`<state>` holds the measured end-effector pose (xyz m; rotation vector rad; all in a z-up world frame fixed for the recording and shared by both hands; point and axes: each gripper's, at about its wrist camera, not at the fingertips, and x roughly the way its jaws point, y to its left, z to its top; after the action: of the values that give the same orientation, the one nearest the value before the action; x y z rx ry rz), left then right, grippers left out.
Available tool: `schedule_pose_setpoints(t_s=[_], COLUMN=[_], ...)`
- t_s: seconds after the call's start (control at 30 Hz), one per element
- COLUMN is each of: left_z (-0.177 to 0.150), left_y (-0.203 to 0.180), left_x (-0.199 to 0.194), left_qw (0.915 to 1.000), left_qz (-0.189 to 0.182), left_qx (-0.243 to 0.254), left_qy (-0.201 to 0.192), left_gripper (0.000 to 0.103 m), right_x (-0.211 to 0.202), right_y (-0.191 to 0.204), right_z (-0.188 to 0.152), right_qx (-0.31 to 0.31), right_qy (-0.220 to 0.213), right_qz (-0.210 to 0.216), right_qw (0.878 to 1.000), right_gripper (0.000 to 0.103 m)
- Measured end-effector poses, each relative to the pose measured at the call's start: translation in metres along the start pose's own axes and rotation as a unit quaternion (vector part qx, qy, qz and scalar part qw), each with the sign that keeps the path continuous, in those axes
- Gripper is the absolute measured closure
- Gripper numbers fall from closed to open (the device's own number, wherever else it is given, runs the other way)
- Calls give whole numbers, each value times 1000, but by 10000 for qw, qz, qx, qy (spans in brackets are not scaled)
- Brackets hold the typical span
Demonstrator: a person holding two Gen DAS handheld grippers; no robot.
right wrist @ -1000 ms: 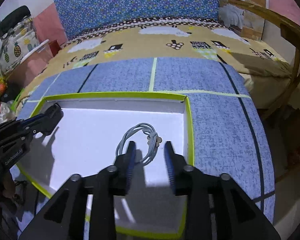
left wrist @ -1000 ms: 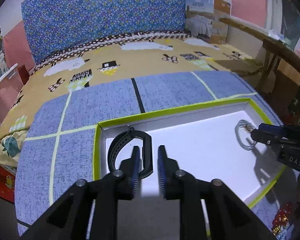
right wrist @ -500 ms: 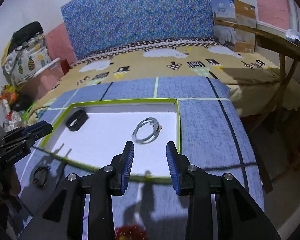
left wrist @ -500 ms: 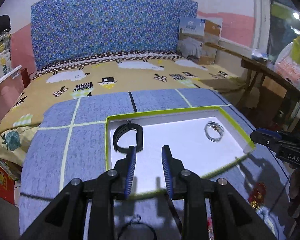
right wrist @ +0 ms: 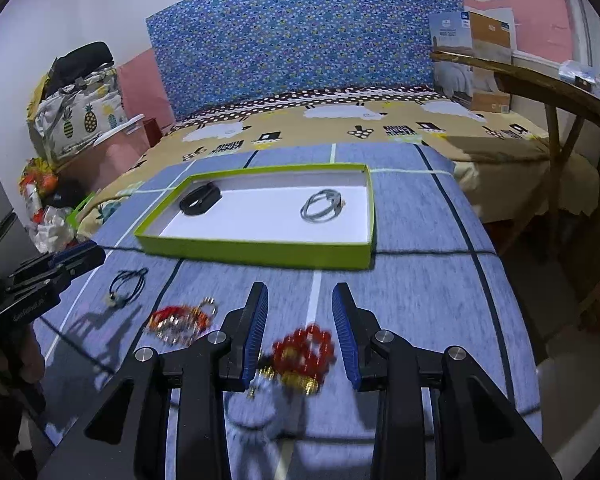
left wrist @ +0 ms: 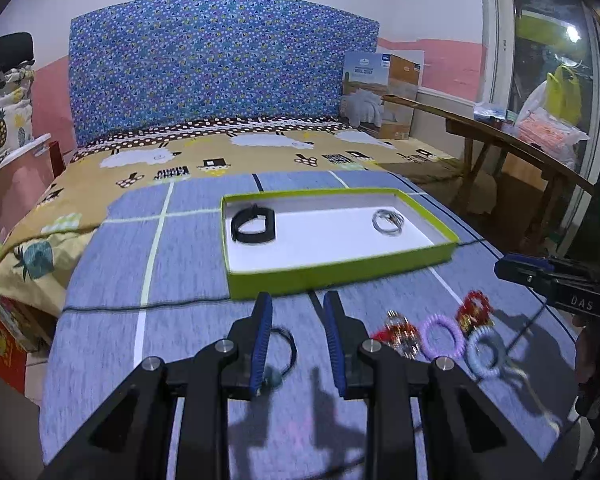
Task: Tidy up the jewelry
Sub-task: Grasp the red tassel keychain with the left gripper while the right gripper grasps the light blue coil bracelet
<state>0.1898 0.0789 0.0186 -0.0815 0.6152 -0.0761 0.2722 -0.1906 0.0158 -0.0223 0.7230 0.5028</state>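
Note:
A green-rimmed white tray [left wrist: 340,270] [right wrist: 256,250] sits on the blue mat and holds a black wristband [left wrist: 254,226] [right wrist: 200,200] and a silver coiled chain [left wrist: 388,222] [right wrist: 322,208]. My left gripper [left wrist: 296,320] is open and empty above a black cord necklace [left wrist: 282,354] [right wrist: 126,284]. My right gripper [right wrist: 302,318] is open and empty over a red bead bracelet [right wrist: 304,350] [left wrist: 474,306]. A purple coil ring [left wrist: 444,336], a light blue coil ring [left wrist: 486,354] and a red-gold piece [left wrist: 398,330] [right wrist: 180,318] lie on the mat in front of the tray.
The blue mat [right wrist: 420,240] covers a table in front of a bed with a yellow sheep-print cover [left wrist: 220,156]. A wooden bench [left wrist: 512,148] stands at the right. Bags and clutter [right wrist: 72,108] stand at the left.
Both grippers have pulled back from the tray, leaving the wristband and the silver chain in it. The loose jewelry in front of the tray has come into view.

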Motion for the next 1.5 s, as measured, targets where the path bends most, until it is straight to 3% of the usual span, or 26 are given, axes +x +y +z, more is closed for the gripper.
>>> schedule_pose_setpoints(t_s=[0.5,0.93,1.07,1.33,1.4,1.5], left_z=[-36,-37,-34,-24,-25,-24], left_y=[-20,-41,-50,-76,-80,-82], left_x=[-25,-4,7,24,30,37], left_qw=[9995,9975,9938,9850,9824,9787], left_qz=[-259,-457,-752,-848,-866,-966], left_qx=[173,395,519,1302,1435,1543], left_qy=[107,372,639,752,824,947], left_gripper=[75,75,75,75,75,75], right_x=[-18,-3,4,7,7,8], right_y=[7,4,5,3,3,3], right_z=[-38,-51,-56,-59,-59,-58], right_qx=[164,227,218,198,166,152], right_qy=[134,447,593,698,717,742], right_qz=[70,57,54,92,80,83], right_qw=[9998,9987,9980,9973,9973,9971], right_gripper=[69,69,69,69,77,80])
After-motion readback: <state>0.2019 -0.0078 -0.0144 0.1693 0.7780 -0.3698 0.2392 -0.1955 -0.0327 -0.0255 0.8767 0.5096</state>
